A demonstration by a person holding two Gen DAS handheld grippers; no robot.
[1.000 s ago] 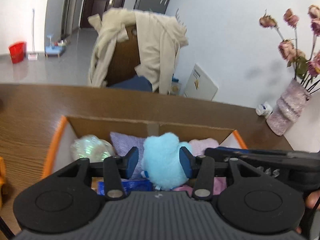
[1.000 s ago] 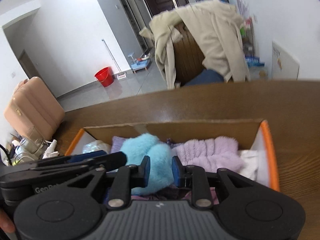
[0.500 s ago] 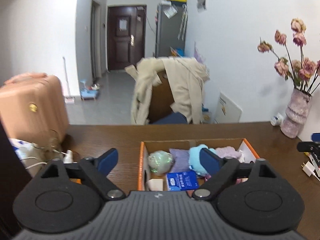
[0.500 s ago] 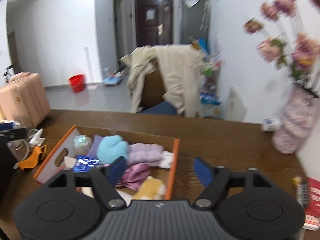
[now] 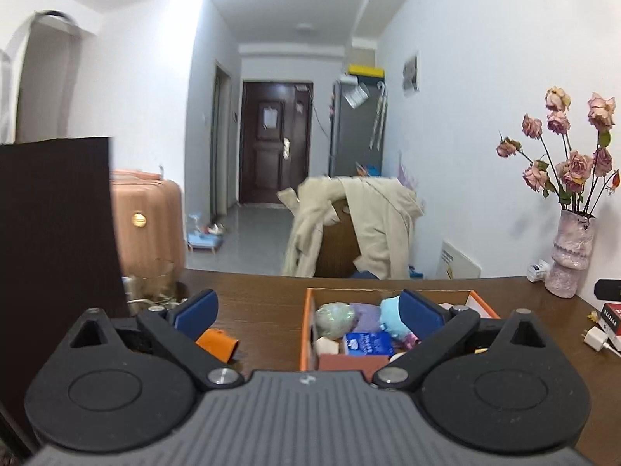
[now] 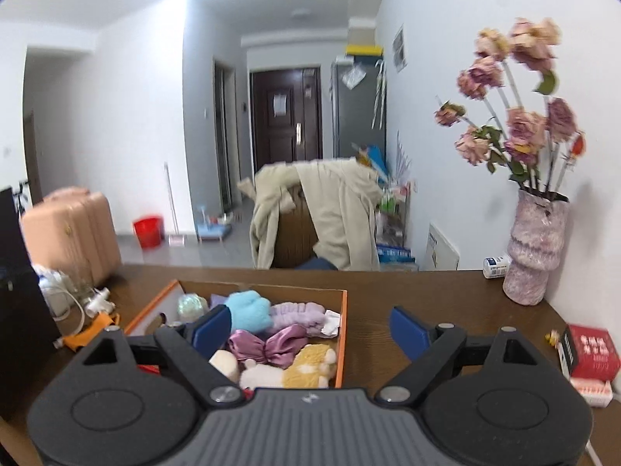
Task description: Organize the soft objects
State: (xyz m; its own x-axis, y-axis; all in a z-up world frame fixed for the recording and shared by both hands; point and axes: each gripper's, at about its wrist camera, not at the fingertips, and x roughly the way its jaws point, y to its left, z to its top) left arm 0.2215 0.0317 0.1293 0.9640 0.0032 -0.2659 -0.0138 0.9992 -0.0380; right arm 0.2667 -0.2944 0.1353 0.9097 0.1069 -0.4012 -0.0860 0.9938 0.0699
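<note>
Left view: we see our left gripper w/ jaws just opened wide, nothing between the blue pads. Cardboard box, orange-edged, sits on the wood-grain table; fluffy blue plush lies inside.

Right view: right gripper also just spread, empty. Box holds the blue plush, ribbed lilac headband, satin purple bow, yellow-white plush toy.

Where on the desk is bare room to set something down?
Bare wood lies between the box and the vase, and along the far desk edge behind the box. Left of the box it is crowded: an orange piece, cables. Right edge holds a red box.
</note>
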